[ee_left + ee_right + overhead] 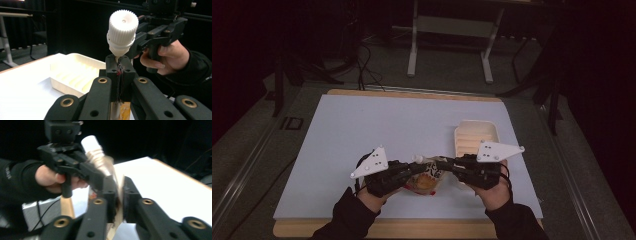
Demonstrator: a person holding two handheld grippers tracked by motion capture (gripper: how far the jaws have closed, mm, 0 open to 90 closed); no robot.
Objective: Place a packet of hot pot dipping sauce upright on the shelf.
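Clamping one spouted pouch from both sides, the two tools meet above the near edge of the bench. The left hand-held gripper has its jaws pressed together on the pouch's thin top seam just under the white ribbed cap. The right hand-held gripper has its jaws drawn tight on the pouch's edge; that view is blurred, so the exact spot is hard to make out. From the high view the pouch's printed body is mostly covered by the black jaws, and its lettering cannot be read. One cream ridged tray lies just beyond the pouch on the right hand-held gripper's side, its near end hidden behind that tool. Two sleeved forearms come up from the bottom, each hand wrapped round a pistol-style grip, jaws pointing inward at each other.
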